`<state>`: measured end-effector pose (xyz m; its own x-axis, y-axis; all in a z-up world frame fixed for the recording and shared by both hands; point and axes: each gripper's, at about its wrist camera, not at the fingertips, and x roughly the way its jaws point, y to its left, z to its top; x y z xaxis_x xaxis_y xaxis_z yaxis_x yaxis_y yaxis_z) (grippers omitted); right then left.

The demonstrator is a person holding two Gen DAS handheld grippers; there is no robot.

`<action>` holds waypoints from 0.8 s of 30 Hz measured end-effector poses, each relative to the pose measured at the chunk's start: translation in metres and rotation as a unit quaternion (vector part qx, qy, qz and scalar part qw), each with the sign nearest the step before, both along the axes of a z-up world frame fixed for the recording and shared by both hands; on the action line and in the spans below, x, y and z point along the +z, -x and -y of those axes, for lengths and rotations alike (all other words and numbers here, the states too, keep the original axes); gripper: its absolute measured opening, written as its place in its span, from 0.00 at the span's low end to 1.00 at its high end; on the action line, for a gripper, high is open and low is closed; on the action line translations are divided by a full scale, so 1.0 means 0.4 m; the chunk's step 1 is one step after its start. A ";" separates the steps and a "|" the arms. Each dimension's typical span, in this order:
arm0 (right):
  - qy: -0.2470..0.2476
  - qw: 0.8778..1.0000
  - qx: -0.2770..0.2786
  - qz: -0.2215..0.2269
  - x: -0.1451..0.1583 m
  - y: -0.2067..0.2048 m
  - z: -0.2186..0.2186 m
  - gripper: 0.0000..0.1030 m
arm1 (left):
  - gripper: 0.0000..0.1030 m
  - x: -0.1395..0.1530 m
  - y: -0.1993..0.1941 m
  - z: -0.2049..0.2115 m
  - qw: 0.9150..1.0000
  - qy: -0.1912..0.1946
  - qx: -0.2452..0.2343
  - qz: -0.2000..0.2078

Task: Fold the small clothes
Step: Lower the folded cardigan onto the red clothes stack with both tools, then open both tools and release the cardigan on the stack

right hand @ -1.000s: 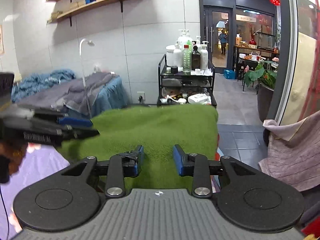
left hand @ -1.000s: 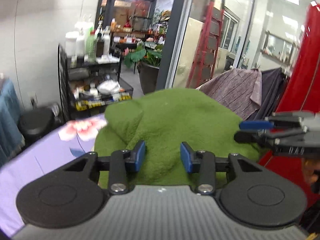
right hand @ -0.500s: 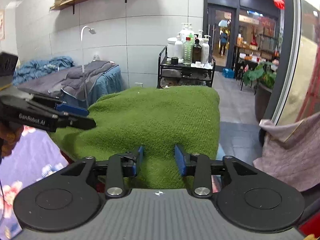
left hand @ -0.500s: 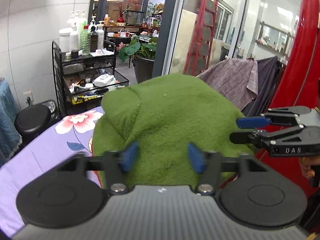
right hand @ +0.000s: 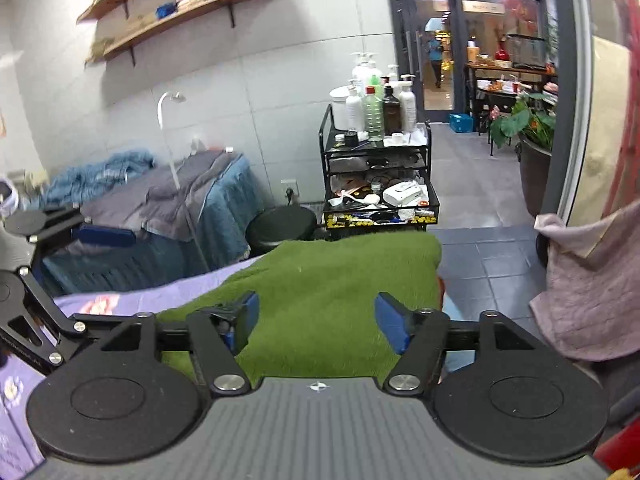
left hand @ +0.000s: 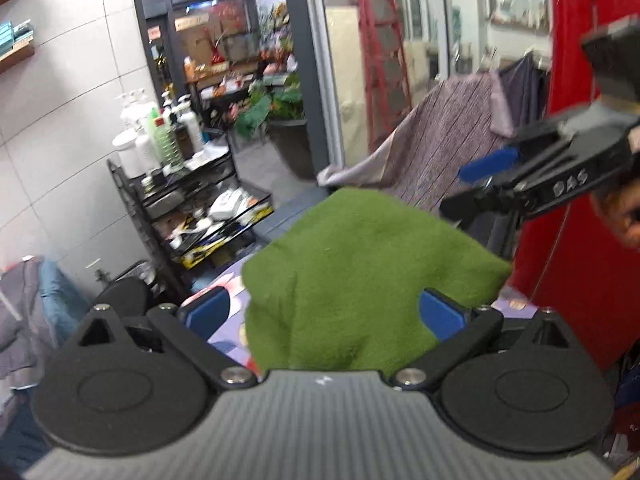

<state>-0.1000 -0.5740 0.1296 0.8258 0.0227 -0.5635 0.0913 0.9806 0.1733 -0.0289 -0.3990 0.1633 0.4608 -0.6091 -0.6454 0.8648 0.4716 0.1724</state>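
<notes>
The green cloth (left hand: pixel 360 272) lies folded on a purple sheet (right hand: pixel 160 298) with a flower print. It is a thick, fuzzy bundle, and its far edge hangs near the end of the sheet.

The left gripper (left hand: pixel 324 314) is above the near side of the cloth. Its jaws have just been opening and now stand wide apart. The blue pads (left hand: pixel 208 312) are on both sides of the cloth in the picture, but they do not press on it; the cloth is released. In the right wrist view the same gripper (right hand: pixel 72 248) shows at the left edge, over the sheet and apart from the cloth.

The right gripper (right hand: pixel 316 322) is also over the cloth, with jaws that have just been opening and are now spread wide. Nothing is pinched between its pads (right hand: pixel 390 320); the green surface lies below them. In the left wrist view this gripper (left hand: pixel 476 184) appears at the right, above the far right corner of the cloth, held by a hand (left hand: pixel 620 216) of which only a small part is visible.

Behind the cloth stands a black cart (right hand: pixel 380 184) with bottles (right hand: pixel 376 100) on top. A round black stool (right hand: pixel 280 228) is beside the cart. A mauve towel (right hand: pixel 592 280) hangs at the right. A wooden shelf (right hand: pixel 180 12) is on the tiled wall.
</notes>
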 end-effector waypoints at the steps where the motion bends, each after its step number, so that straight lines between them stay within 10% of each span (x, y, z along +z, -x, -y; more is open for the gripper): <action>1: 0.010 1.000 0.006 -0.009 0.017 -0.008 -0.006 1.00 | 1.00 0.008 -0.001 0.006 1.000 -0.011 0.004 0.000; 8: 0.024 0.992 0.049 -0.117 0.042 -0.058 -0.013 1.00 | 1.00 0.033 -0.013 0.042 0.997 -0.071 0.016 -0.025; 15: 0.071 0.958 0.117 -0.251 -0.019 -0.107 -0.070 1.00 | 1.00 -0.014 -0.042 0.066 0.987 -0.131 0.040 -0.083; 24: 0.114 0.939 0.138 -0.292 -0.026 -0.123 -0.098 1.00 | 1.00 -0.041 -0.049 0.072 0.983 -0.150 0.042 -0.100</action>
<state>-0.0508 -0.5350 0.1190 0.3539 0.0134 -0.9352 -0.1574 0.9865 -0.0455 -0.0093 -0.4280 0.1469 0.3464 -0.3422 -0.8734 0.8560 0.4962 0.1450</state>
